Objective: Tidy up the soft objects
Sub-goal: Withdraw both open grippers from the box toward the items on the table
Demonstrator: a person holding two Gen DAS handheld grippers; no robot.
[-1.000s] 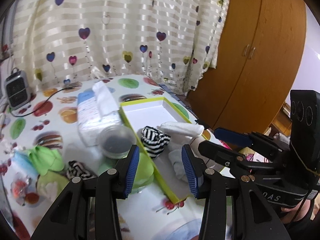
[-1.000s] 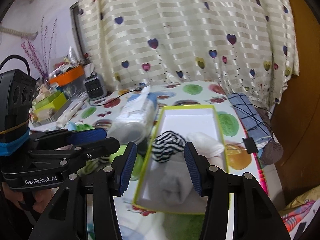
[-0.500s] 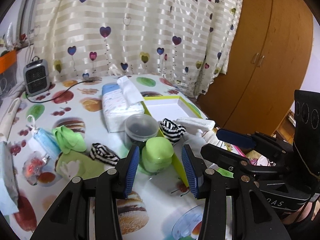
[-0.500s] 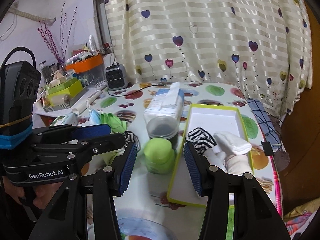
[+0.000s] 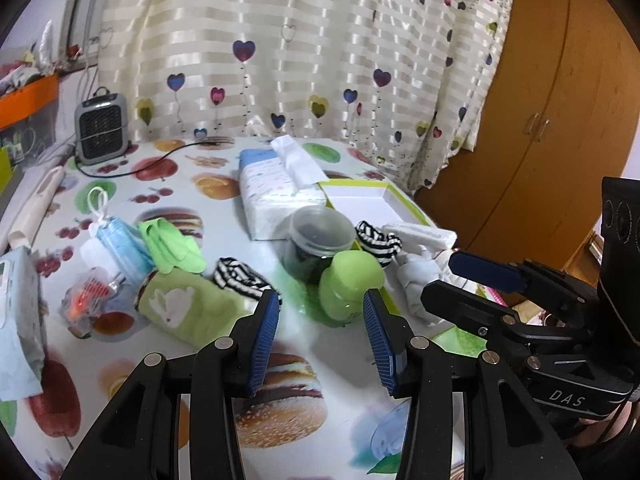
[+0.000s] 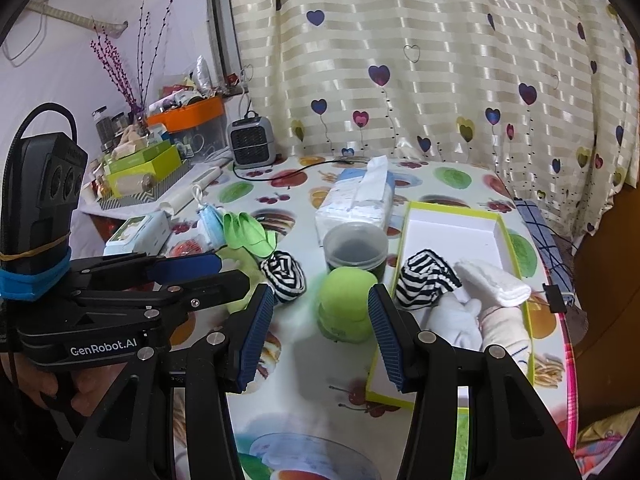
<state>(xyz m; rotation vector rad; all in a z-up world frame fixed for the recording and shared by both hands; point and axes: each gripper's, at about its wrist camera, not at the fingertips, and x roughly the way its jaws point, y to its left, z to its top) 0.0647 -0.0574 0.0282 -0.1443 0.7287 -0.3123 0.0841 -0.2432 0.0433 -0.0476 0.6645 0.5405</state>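
Note:
A yellow-green rimmed white box [image 6: 498,227] holds a striped sock [image 6: 426,282], a white folded sock [image 6: 494,280] and pale socks [image 6: 480,320]. On the table lie another striped sock [image 6: 284,276], a green rabbit sock [image 5: 180,306] and light green socks [image 5: 170,244]. My left gripper [image 5: 320,340] is open and empty above the table, near the striped sock [image 5: 240,276]. My right gripper [image 6: 320,340] is open and empty in front of a green jar [image 6: 346,306]. The box also shows in the left wrist view [image 5: 394,192].
A tissue pack [image 5: 276,196], a clear dark tub [image 5: 320,240], the green jar [image 5: 348,284], a blue mask pouch [image 5: 116,244] and a small grey heater [image 5: 100,128] stand on the fruit-print table. A wardrobe [image 5: 560,100] is at the right. Cluttered shelves [image 6: 160,148] stand at the left.
Both grippers have pulled back from the box and risen, so more of the table and its left side show. Both stay open and empty.

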